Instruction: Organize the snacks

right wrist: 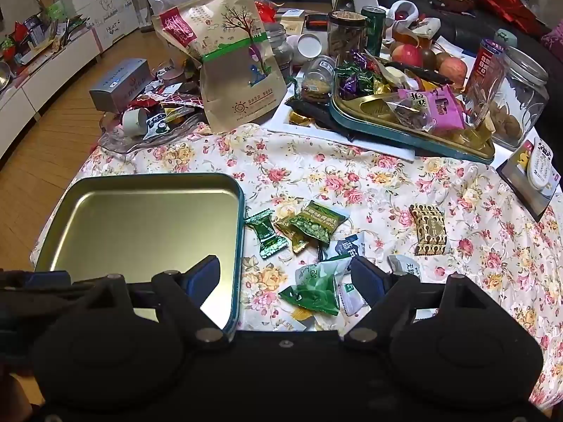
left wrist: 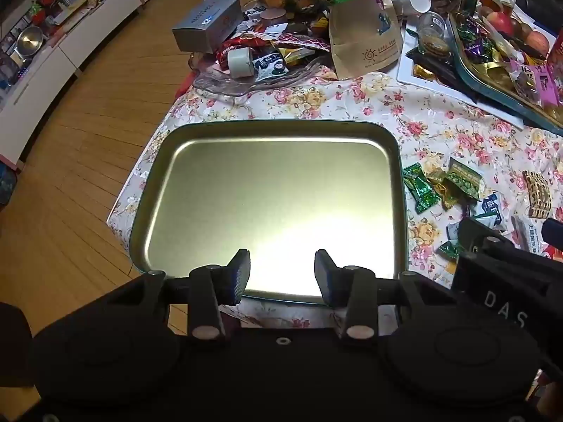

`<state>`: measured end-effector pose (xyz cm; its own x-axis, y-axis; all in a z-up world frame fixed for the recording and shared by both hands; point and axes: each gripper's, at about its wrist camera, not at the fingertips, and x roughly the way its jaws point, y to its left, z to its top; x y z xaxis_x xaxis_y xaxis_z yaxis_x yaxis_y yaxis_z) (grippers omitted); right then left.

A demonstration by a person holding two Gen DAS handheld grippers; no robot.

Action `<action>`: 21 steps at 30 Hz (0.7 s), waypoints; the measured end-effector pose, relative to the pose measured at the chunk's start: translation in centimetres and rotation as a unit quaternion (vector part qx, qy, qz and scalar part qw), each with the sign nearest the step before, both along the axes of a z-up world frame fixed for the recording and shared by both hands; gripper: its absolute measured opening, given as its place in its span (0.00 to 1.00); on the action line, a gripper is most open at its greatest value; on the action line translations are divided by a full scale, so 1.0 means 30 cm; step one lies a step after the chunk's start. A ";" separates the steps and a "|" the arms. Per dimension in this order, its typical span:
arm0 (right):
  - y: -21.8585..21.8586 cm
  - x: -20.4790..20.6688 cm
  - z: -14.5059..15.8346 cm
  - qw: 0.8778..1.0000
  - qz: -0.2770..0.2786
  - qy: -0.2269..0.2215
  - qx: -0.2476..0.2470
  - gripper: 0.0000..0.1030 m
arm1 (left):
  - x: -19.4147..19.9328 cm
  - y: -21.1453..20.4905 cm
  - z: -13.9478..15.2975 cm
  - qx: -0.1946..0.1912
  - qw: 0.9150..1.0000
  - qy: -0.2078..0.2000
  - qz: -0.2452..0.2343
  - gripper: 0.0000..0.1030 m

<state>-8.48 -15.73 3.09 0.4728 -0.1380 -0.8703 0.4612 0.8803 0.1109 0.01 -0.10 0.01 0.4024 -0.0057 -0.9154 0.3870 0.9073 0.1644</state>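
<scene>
Nearest the cameras, both pairs of tongs are spread and hold nothing. The left tongs [left wrist: 282,274] hover over the near edge of the teal-rimmed tin tray [left wrist: 401,190], whose gold floor is bare: no snack lies in it, so by my reading the sorting has hardly begun. The right tongs [right wrist: 285,281] hang just beside the tray's right rim, over a crumpled green packet [right wrist: 316,290] and a white packet [right wrist: 352,297] lying on the floral cloth of the counter [right wrist: 387,183].

A little farther out lie a green wrapped candy [right wrist: 265,234], a green pea packet [right wrist: 318,225] and a small gold wrapper [right wrist: 299,242], close together near the tray, and a brown patterned packet [right wrist: 429,234] well apart to the right. All of these loose snacks remain to be gathered.

Farther back, a second teal tray [right wrist: 404,137] is heaped with wrapped sweets, and a tall paper snack bag [right wrist: 242,81] stands amid the clutter.
</scene>
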 end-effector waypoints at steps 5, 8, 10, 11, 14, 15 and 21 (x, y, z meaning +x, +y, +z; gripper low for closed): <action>-0.002 0.003 -0.001 1.000 0.001 0.002 -0.002 0.83 | -0.021 -0.008 -0.005 -0.001 1.000 -0.007 -0.008 0.47; 0.014 0.008 0.000 1.000 0.002 0.003 -0.004 0.83 | -0.037 -0.012 -0.005 -0.003 1.000 -0.007 -0.008 0.47; 0.011 0.009 -0.002 1.000 0.003 0.003 -0.004 0.83 | -0.002 0.005 -0.001 -0.008 1.000 0.005 -0.011 0.47; 0.011 0.006 -0.001 1.000 0.003 0.002 -0.004 0.83 | -0.002 0.006 -0.001 -0.009 1.000 0.005 -0.011 0.47; 0.011 0.004 -0.001 1.000 0.004 0.002 -0.005 0.83 | -0.001 0.005 -0.003 -0.007 1.000 0.006 -0.011 0.47; 0.011 0.004 -0.001 1.000 0.004 0.002 -0.005 0.83 | -0.001 0.005 -0.003 -0.007 1.000 0.006 -0.011 0.47; 0.010 0.002 -0.004 1.000 0.008 0.003 -0.006 0.83 | -0.001 0.002 -0.004 -0.006 1.000 0.007 -0.010 0.47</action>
